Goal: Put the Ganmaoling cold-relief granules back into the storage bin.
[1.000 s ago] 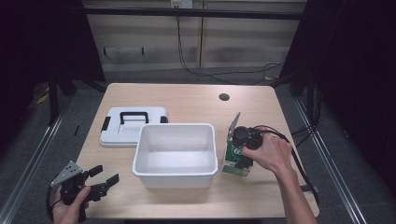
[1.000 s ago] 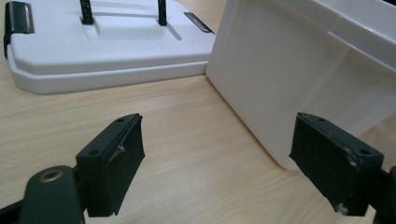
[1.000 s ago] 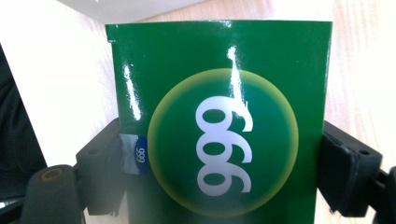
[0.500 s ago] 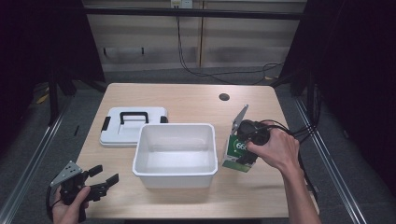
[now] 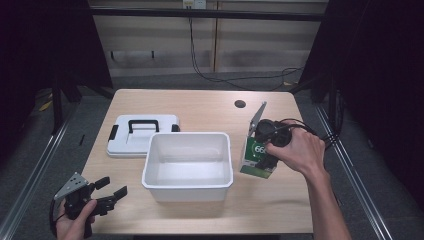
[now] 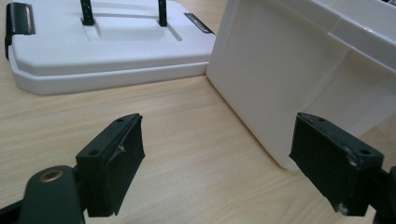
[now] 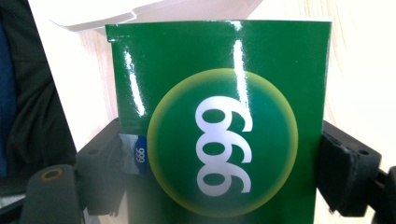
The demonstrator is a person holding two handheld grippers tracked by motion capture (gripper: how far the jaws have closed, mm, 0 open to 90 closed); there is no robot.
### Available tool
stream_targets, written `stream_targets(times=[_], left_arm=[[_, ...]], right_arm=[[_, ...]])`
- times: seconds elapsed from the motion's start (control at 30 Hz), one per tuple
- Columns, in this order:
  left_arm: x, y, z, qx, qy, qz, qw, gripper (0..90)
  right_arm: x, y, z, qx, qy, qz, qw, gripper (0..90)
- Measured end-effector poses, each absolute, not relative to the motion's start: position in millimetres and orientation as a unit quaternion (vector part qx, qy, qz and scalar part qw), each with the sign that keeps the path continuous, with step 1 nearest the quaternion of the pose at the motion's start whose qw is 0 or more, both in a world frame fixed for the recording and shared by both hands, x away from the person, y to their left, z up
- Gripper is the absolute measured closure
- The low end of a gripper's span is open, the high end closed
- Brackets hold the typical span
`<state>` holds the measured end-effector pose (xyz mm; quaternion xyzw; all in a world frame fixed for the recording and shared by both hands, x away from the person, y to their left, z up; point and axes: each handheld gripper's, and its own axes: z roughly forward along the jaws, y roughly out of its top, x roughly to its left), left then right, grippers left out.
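Standing upright on the desk just right of a white plastic bin, a green carton marked "999" was seen gripped at its sides by the right gripper, whose jaws were closed against both edges of the box in the right gripper view. The carton's top flap was raised. The carton's base appeared to be at desk level, though whether it was resting or just lifted could not be told. The step in hand was judged to be the pick-up of the carton for placing in the bin; the next move would call for a clean lift over the bin's right wall and a release inside, the open flap being kept clear of the rim.

The left gripper was held idle at the desk's near left corner, its jaws spread wide with nothing between them, pointed toward the bin's near corner and the lid.

Counted on the desk were one bin, seen empty from above, one white lid with a black handle and black latches lying flat behind the bin's left end, one green carton, and one dark round hole toward the far edge. Two grippers were in use.
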<state>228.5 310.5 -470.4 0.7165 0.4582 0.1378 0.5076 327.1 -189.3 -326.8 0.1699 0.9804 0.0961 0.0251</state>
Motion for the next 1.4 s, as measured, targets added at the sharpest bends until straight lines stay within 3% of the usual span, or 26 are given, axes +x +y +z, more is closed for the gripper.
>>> stream_targets(times=[0.37, 1.4], left_arm=[[228.5, 310.4, -470.5, 0.717, 0.458, 0.137, 0.507, 16.9], [228.6, 310.5, -470.7, 0.716, 0.459, 0.137, 0.507, 16.9]], right_arm=[[336.8, -175.4, -308.3, 0.156, 0.986, 0.055, 0.015, 16.2], [345.2, -145.7, -268.6, 0.139, 0.985, 0.094, 0.025, 16.2]])
